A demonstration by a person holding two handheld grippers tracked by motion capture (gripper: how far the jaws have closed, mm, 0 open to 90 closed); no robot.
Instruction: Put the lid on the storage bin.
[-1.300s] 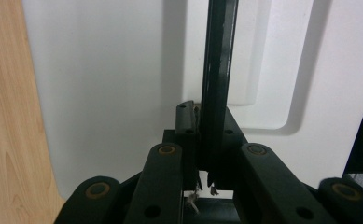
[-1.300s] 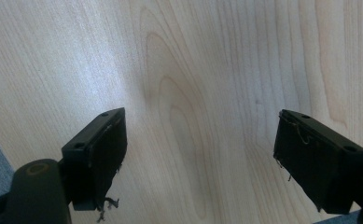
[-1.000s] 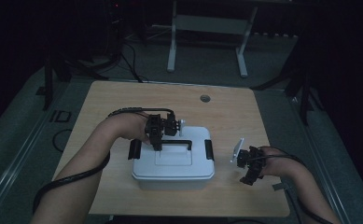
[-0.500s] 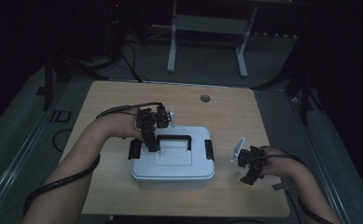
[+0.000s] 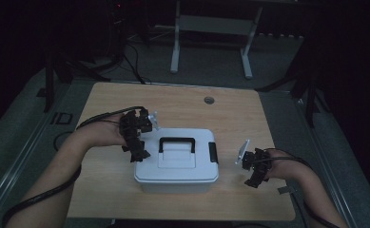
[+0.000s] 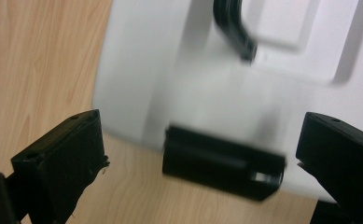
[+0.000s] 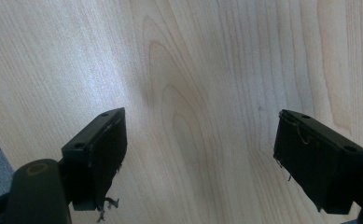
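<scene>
Left claw has slid off the handle to the closed white box's latch, jaws just opened, empty.

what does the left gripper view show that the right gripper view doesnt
Left gripper view: the white box, its black carry handle and a black side latch between the open jaws of the left gripper, which have just been opening. Right gripper view: the right gripper, open over bare wood. Both: the wooden table.
</scene>
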